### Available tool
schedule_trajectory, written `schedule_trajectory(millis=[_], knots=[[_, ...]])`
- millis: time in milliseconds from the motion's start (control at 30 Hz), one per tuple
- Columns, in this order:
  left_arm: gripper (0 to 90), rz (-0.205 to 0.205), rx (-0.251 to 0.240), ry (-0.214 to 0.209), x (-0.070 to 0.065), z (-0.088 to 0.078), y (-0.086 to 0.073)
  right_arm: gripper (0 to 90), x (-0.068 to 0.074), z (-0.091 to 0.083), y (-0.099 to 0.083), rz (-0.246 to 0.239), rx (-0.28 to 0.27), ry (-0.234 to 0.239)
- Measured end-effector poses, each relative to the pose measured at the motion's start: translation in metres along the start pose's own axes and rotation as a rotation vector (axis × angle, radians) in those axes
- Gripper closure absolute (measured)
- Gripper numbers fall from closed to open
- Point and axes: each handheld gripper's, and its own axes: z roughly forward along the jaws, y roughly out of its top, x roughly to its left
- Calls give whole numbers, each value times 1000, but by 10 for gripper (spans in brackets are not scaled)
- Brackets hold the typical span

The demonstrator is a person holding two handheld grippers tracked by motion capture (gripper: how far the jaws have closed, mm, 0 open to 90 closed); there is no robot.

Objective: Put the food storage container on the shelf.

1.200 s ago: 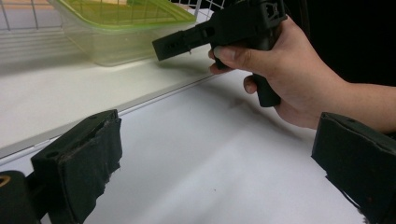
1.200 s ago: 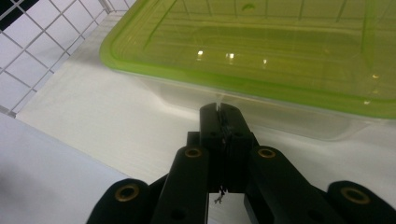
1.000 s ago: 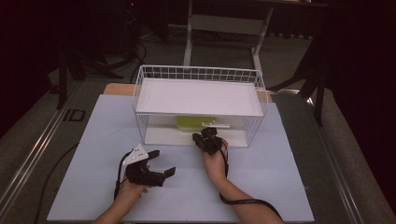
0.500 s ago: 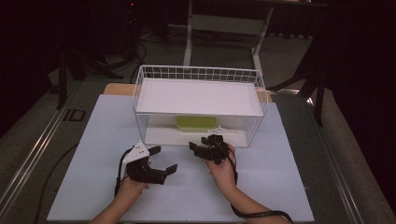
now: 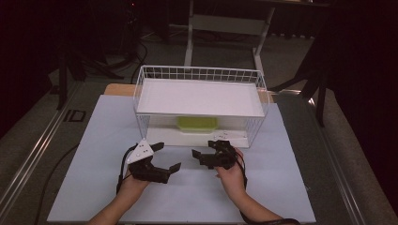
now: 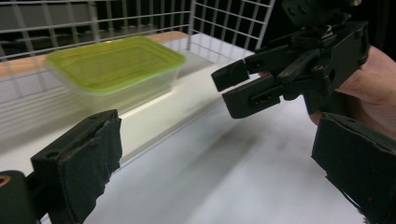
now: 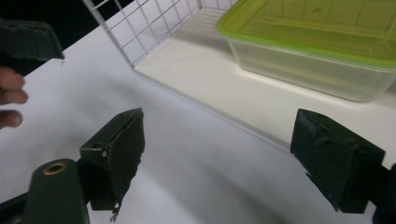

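White table sheet [image 5: 291, 187] carries a wire rack [image 5: 199, 75] whose lower shelf holds the green-lidded container [image 5: 197, 123], set back under the upper shelf. I hold the left gripper [image 5: 164, 157] and right gripper [image 5: 206, 157] wide and empty just near of it. To grip well, I judge I should go in low and level, jaws astride the tub's short ends.

Left gripper [image 5: 167, 157] held low in the left hand [image 5: 136, 180], jaws spread wide, right gripper [image 5: 197, 156] in the right hand [image 5: 231, 169], jaws parted, pointing toward it
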Motion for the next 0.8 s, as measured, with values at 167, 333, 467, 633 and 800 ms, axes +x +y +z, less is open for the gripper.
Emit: schedule_trajectory(millis=[167, 333, 467, 633, 800], knots=[[25, -6, 7, -47, -2, -2, 1, 179, 8, -15, -2, -61, -9, -13], [25, -21, 10, -54, -3, -9, 0, 178, 10, -25, -3, -86, -18, -11], [25, -30, 3, -60, -4, -17, 1, 178, 11, -36, -8, -86, -30, -8], [25, -28, 12, -60, -6, -27, 0, 172, 7, -45, -17, -83, -33, 2], [25, -38, 14, -62, -6, -34, -3, 173, 3, -53, -23, -92, -39, -7]])
